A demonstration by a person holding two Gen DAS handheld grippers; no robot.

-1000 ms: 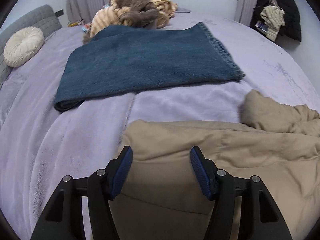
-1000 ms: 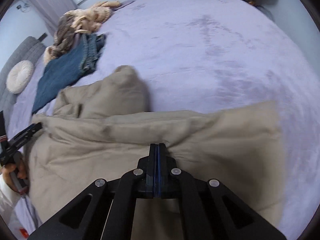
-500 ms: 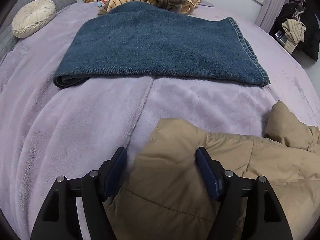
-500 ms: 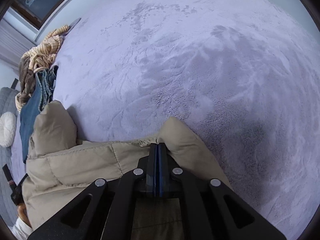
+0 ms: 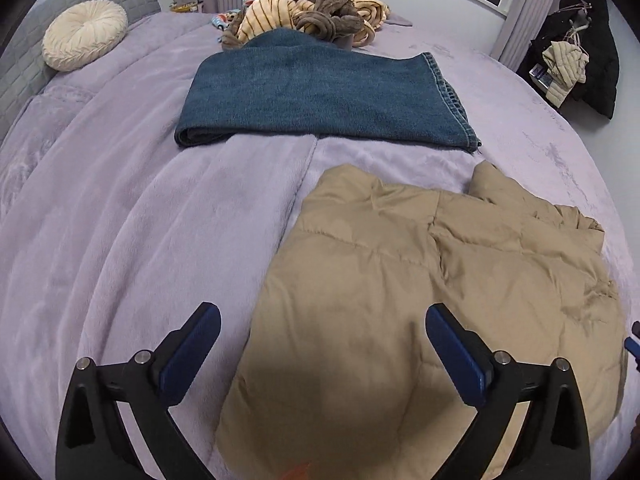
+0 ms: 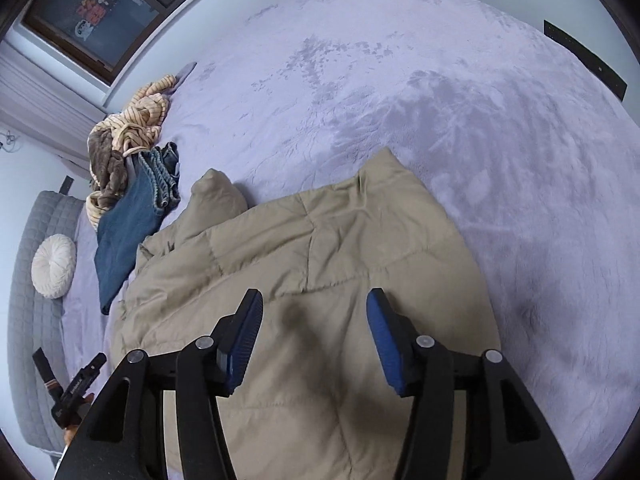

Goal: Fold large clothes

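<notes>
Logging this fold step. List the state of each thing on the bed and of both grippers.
tan puffer jacket: folded over, flat on bed, released
jeans: folded, flat, beyond the jacket
striped and brown clothes: unfolded heap
round cushion: leaning on the headboard
left gripper: opening, empty, above jacket edge
right gripper: opening, empty, above jacket

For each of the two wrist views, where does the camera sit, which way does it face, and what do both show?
Left wrist: behind the left gripper, jaws opening and clear of the tan jacket below; it faces the headboard.
Right wrist: behind the right gripper, jaws opening above the jacket; it faces the window; a hand shows lower left.
Shared: jacket, folded jeans, round cushion, purple bedspread.
</notes>
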